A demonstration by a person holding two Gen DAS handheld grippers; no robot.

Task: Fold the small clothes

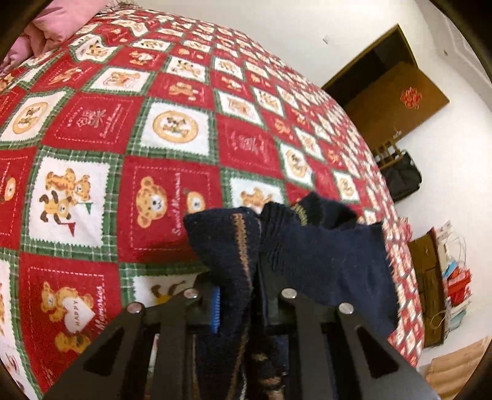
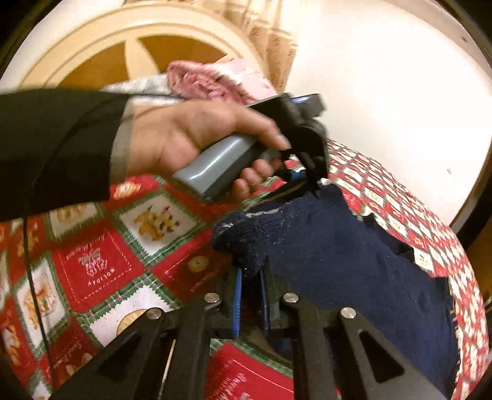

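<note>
red, white and green teddy-bear bedspread [image 1: 129, 129] covers the bed in front of you, with a pink pillow [image 1: 55, 21] at its far corner and a brown door [image 1: 396, 92] in the white wall beyond.

your left gripper [image 1: 236, 295] is clenched on a dark navy sock [image 1: 323, 246]. a fold with a tan stripe runs down between the jaws, and the rest spreads out to the right, raised off the bedspread.

in the right wrist view your right gripper [image 2: 250, 292] is clamped on the near edge of the same navy sock [image 2: 338, 252]. its rolled edge bunches just above the jaws, while the body drapes to the right over the bedspread [image 2: 101, 261]. across the cloth, your left hand [image 2: 190, 144] grips the grey handle of the left gripper [image 2: 307, 181], whose tips meet the far edge of the sock. the cloth hangs between the two grippers.
</note>
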